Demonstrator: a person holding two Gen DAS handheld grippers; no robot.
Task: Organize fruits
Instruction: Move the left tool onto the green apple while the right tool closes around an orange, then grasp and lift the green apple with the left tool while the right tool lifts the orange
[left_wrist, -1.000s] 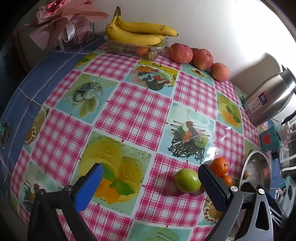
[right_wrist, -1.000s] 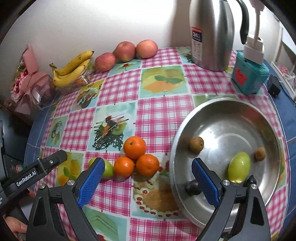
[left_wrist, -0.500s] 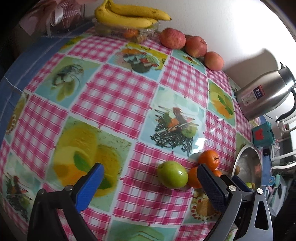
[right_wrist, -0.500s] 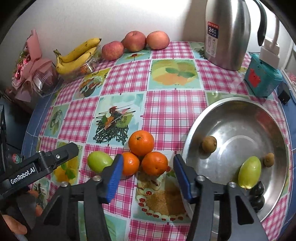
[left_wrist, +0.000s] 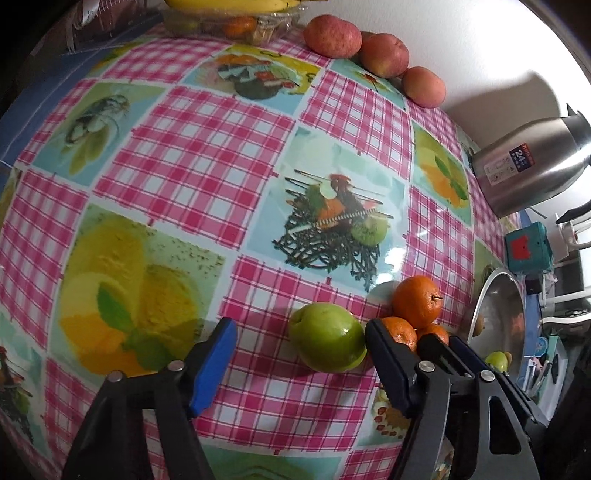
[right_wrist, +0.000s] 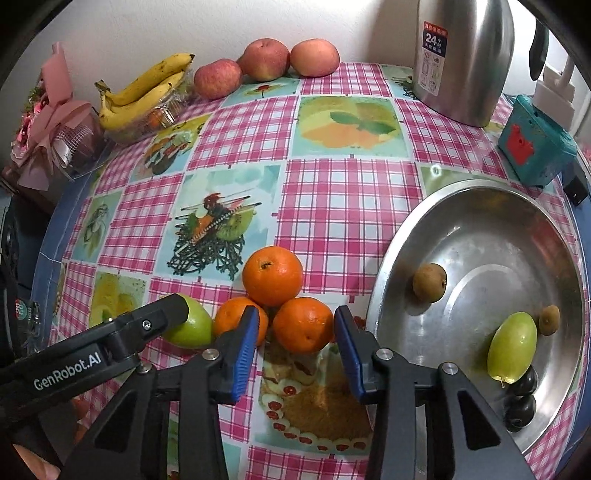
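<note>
Both claws have advanced: left claw (left_wrist: 301, 350), released, straddles the green fruit (left_wrist: 327, 341) on the bench (left_wrist: 192, 147); right claw (right_wrist: 293, 341), released, brackets an orange (right_wrist: 303, 325), possibly touching.

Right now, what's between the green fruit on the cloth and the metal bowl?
Three oranges in a cluster sit between the green fruit and the metal bowl, clearest in the right wrist view.

Bright, even indoor light, glare on the glossy tablecloth (left_wrist: 417, 236), strong fisheye bending, dark vignetted corners.
</note>
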